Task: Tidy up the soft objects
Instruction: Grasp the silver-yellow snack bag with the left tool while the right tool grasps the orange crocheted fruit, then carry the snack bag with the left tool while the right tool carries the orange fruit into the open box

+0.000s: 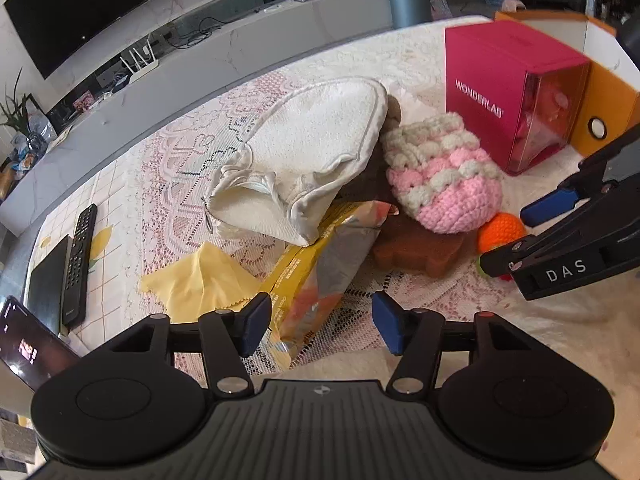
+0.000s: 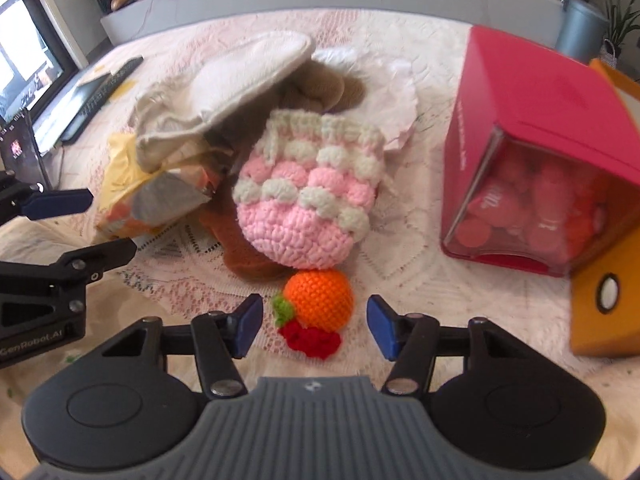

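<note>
The right gripper (image 2: 315,326) hangs with jaws spread either side of the orange ball (image 2: 320,300), not touching it. The left gripper (image 1: 320,322), also spread, straddles the snack bag (image 1: 320,272), farther from the ball.

Bright daylight fills both views; the fisheye lens bends the edges strongly, and the right wrist picture is slightly blurred.

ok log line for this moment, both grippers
left gripper: open over snack bag | right gripper: open around orange crochet ball, not gripping
</note>
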Available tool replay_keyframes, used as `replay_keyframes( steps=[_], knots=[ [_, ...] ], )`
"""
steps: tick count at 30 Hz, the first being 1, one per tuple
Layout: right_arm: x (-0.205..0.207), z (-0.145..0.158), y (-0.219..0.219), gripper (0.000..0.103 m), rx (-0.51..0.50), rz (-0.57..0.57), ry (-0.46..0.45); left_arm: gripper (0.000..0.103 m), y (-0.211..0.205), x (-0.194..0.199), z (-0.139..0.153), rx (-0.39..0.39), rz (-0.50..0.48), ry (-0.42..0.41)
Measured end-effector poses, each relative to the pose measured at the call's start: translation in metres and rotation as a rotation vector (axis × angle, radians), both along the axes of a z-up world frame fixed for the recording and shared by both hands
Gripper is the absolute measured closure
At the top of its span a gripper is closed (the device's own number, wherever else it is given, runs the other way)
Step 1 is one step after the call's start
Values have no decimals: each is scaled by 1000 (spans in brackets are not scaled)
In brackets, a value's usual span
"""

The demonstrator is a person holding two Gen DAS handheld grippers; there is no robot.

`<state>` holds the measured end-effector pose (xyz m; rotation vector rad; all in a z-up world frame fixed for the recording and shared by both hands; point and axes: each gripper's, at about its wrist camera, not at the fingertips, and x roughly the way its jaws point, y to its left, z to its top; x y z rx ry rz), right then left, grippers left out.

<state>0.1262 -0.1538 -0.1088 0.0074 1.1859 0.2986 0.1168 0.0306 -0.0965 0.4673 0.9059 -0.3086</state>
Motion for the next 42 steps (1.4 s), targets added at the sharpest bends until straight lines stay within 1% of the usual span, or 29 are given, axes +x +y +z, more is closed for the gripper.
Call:
replay_keyframes(
  steps=[3, 5, 7, 11, 13, 14, 16, 18, 19, 21, 24, 25, 29, 30, 34, 37, 42],
  knots=[
    [6, -7, 2, 46, 8, 3, 21, 32, -8, 5, -5, 69, -53, -2],
    [8, -9, 4, 55, 9, 10, 27, 30, -14, 10, -9, 120, -83, -8],
    [10, -12, 5, 55, 5, 17, 26, 30, -20, 16, -16, 177, -102, -3],
    [12, -14, 6, 55, 5, 22, 32, 30, -29, 27, -36, 279, -124, 33],
    [12, -15, 4, 55, 15, 18, 38, 30, -33, 30, -43, 330, -128, 19],
    [12, -15, 4, 55, 18, 17, 39, 31, -35, 31, -45, 350, -126, 12],
    [10, -15, 3, 55, 21, 17, 38, 37, -37, 33, -50, 384, -127, 2],
    [10, -15, 3, 56, 20, 20, 35, 50, -39, 33, -54, 414, -131, -9],
    [9, -15, 3, 56, 20, 21, 34, 51, -39, 32, -54, 416, -131, -13],
    [9, -14, 2, 56, 23, 22, 34, 68, -38, 32, -51, 396, -130, -15],
    [6, -12, 0, 57, 29, 20, 35, 71, -36, 28, -41, 349, -127, -28],
    [5, -11, -1, 57, 32, 19, 34, 71, -35, 26, -36, 330, -127, -36],
    [0, -3, -5, 57, 40, 8, 25, 73, -32, 14, -14, 215, -91, -50],
    [-1, 0, -6, 57, 42, 3, 19, 73, -31, 12, -8, 177, -79, -45],
    [-9, 14, -13, 57, 51, -18, -6, 73, -20, 2, 19, -19, 1, -6],
    [-17, 28, -18, 57, 62, -29, -33, 73, -15, -10, 39, -122, 43, -6],
    [-32, 53, -27, 57, 73, -38, -104, 73, -16, -31, 59, -209, 76, -22]
  ],
)
